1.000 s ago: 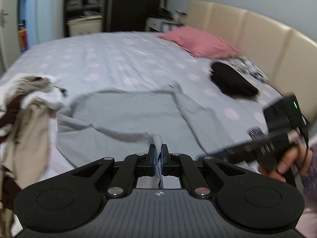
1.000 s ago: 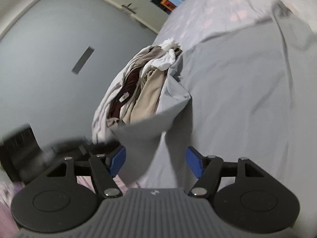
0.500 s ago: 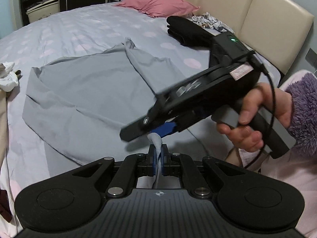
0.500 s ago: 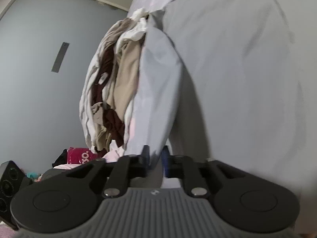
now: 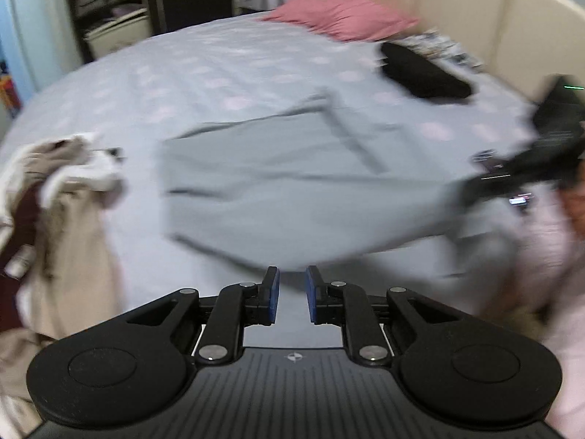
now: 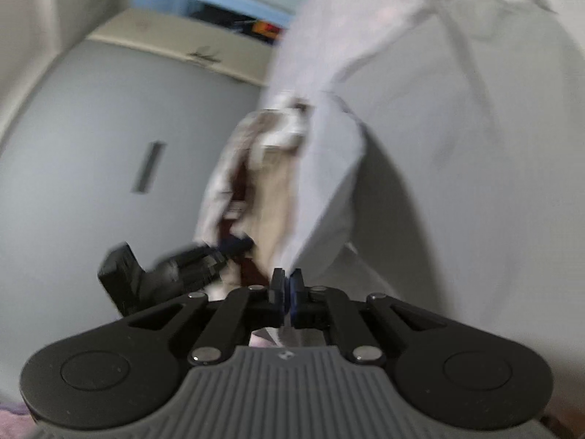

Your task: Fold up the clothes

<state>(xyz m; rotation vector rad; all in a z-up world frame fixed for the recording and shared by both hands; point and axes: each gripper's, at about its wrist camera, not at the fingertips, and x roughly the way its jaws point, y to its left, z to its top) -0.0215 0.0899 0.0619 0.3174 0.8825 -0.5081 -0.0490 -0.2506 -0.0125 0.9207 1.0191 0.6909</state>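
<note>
Black left gripper (image 5: 291, 294) at the bottom centre, jaws just parted with nothing between them. Beyond it a grey shirt (image 5: 292, 183) lies mid-frame on the bed (image 5: 204, 73); the right gripper (image 6: 287, 294) is clamped on its hem. Crumpled clothes (image 5: 62, 197) sit left, a pink pillow (image 5: 340, 14) at the top.

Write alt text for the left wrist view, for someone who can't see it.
The left gripper, jaws just opened and empty, points at a grey garment spread on the bed. The right gripper grips the garment's right edge; a clothes pile lies left, a pink pillow beyond.
</note>
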